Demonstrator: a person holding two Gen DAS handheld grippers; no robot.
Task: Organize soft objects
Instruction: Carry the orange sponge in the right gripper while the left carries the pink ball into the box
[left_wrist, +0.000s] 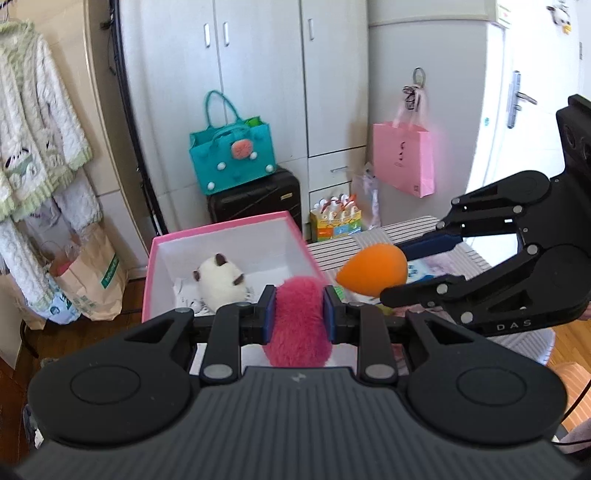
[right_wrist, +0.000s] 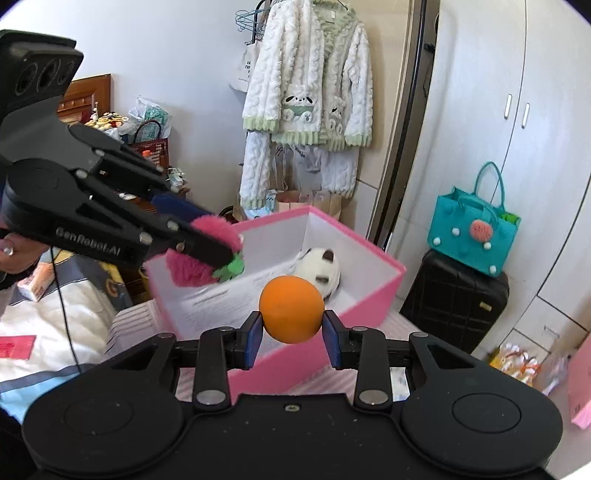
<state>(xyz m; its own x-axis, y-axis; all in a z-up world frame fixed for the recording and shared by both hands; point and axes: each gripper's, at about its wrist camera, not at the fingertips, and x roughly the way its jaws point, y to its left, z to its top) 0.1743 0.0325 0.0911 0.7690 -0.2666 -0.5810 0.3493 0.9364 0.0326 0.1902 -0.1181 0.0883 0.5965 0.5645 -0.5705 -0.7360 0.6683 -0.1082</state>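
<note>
My left gripper (left_wrist: 299, 312) is shut on a fuzzy pink plush strawberry (left_wrist: 298, 325) and holds it over the near edge of the pink box (left_wrist: 229, 226). In the right wrist view the left gripper (right_wrist: 218, 254) holds the strawberry (right_wrist: 188, 267), with its green leaves, above the box's left corner. My right gripper (right_wrist: 291, 332) is shut on an orange egg-shaped sponge (right_wrist: 291, 309), just in front of the box (right_wrist: 369, 295). The sponge (left_wrist: 373, 269) also shows in the left wrist view, held by the right gripper (left_wrist: 399, 269). A white plush with dark ears (left_wrist: 221, 282) lies inside the box (right_wrist: 319, 267).
The box stands on a striped cloth surface (left_wrist: 402, 229). Behind it are a black suitcase (left_wrist: 255, 197) with a teal bag (left_wrist: 232, 157) on top, a pink paper bag (left_wrist: 402, 162) hanging on the wardrobe, hanging fleece clothes (right_wrist: 310, 107), and paper bags (left_wrist: 92, 284) on the floor.
</note>
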